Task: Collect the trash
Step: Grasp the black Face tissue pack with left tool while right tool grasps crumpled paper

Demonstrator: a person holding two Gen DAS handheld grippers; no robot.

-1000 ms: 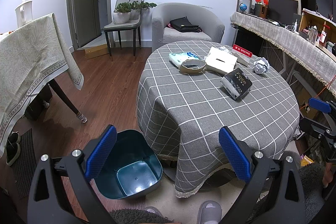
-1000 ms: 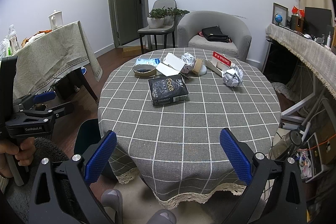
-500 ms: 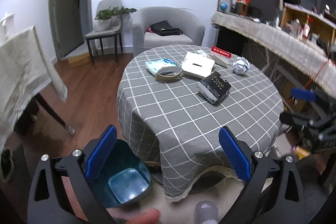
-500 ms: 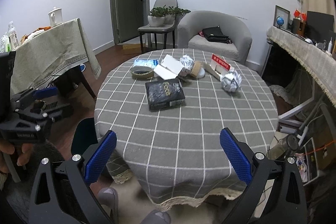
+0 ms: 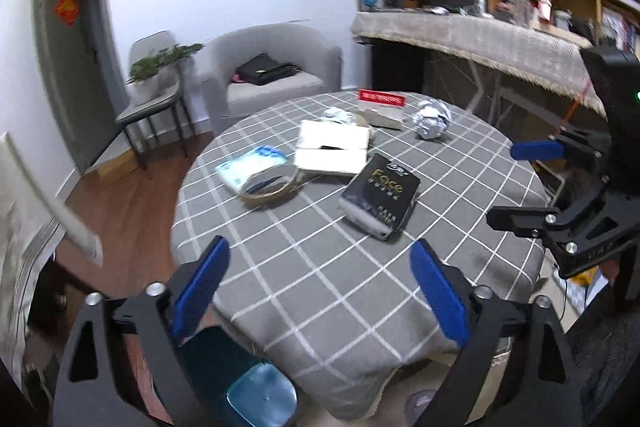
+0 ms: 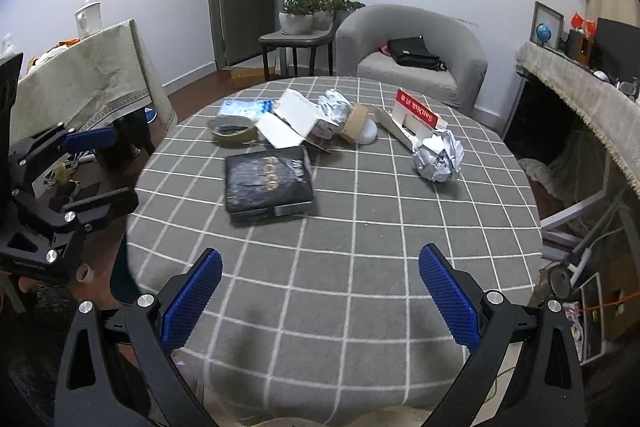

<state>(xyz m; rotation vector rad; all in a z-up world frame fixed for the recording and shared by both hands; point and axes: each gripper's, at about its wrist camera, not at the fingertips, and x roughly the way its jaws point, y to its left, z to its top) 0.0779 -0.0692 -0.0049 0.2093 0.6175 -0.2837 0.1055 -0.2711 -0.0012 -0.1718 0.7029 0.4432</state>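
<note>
Trash lies on the round grey checked table (image 6: 360,267): a black packet (image 6: 266,183) (image 5: 380,197), a crumpled foil ball (image 6: 438,157) (image 5: 431,118), a tape roll (image 6: 232,131) (image 5: 270,183), white cardboard (image 6: 292,123) (image 5: 332,147), a blue wipes pack (image 5: 250,163) and a red-and-white box (image 6: 416,119). A teal bin (image 5: 244,379) stands on the floor below the table's left edge. My left gripper (image 5: 320,287) is open and empty over the table's near edge. My right gripper (image 6: 320,297) is open and empty, short of the black packet.
A grey armchair (image 6: 412,59) with a black bag stands behind the table. A chair with a plant (image 6: 304,23) is by the door. A cloth-covered table (image 6: 88,75) is at the left. A long counter (image 5: 480,39) runs along the right.
Both grippers have moved forward toward the table and its trash. The left view has swung right, so the bin now sits low at the frame's bottom.
</note>
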